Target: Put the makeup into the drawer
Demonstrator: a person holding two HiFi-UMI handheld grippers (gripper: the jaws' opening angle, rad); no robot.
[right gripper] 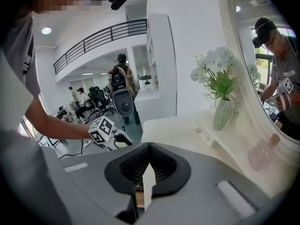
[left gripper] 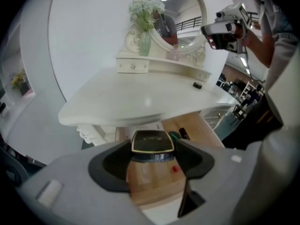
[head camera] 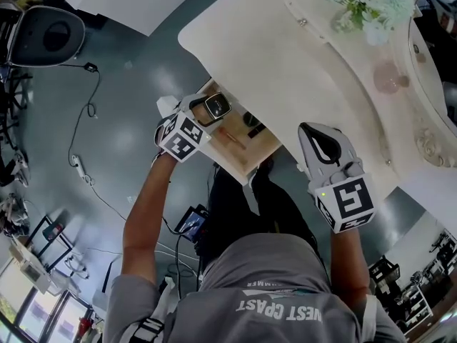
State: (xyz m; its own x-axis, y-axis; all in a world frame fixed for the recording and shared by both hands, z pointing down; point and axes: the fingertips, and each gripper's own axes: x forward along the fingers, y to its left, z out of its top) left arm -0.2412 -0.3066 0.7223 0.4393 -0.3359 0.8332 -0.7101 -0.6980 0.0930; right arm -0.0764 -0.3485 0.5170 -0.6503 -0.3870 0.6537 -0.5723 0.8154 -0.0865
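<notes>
A makeup jar [head camera: 218,106] with a dark, gold-edged square lid is held in my left gripper [head camera: 207,113], whose jaws are shut on its sides. It hangs over the open wooden drawer [head camera: 246,156] under the white vanity table [head camera: 285,63]. In the left gripper view the jar [left gripper: 151,142] sits between the pads of the left gripper [left gripper: 153,150], with the drawer floor [left gripper: 154,184] below. An orange pencil [head camera: 232,136] and a dark item [head camera: 252,123] lie in the drawer. My right gripper [head camera: 319,143] hovers over the table's front edge, shut and empty [right gripper: 148,165].
On the vanity stand a vase of flowers [head camera: 368,6], a pink bottle [head camera: 388,77] and an oval mirror [left gripper: 176,13]. A small dark object [left gripper: 197,85] lies on the tabletop. A cable and a dark chair [head camera: 43,34] are on the grey floor to the left.
</notes>
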